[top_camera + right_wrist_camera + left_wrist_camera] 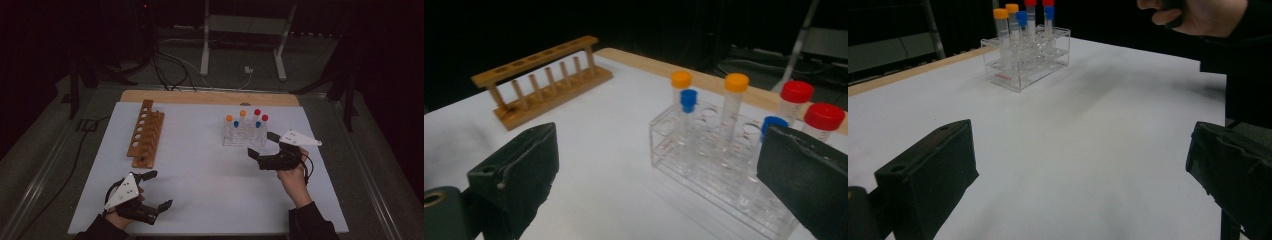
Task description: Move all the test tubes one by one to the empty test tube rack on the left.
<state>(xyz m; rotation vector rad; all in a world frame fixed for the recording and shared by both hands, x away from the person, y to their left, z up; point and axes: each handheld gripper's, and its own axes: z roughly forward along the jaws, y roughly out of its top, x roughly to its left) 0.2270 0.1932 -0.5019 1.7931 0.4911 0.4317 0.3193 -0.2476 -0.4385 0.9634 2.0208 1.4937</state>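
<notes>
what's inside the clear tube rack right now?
The clear rack holds six capped tubes: two orange-capped, two blue-capped, two red-capped. The right gripper's jaw covers the rack's near corner in its own view, and the tubes' contents cannot be made out.

Wide-open tongs (pixel 1083 170) above white table (pixel 1088 140), clear tube rack (pixel 1023 67) well beyond.

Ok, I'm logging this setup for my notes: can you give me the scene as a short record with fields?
surface: white table top
clear rack: far right, holds six capped tubes
cap colours: two orange, two red, two blue
wooden rack: far left, empty holes
left claw: open, near edge, holding nothing
right claw: open, just in front of the clear rack, holding nothing
</notes>
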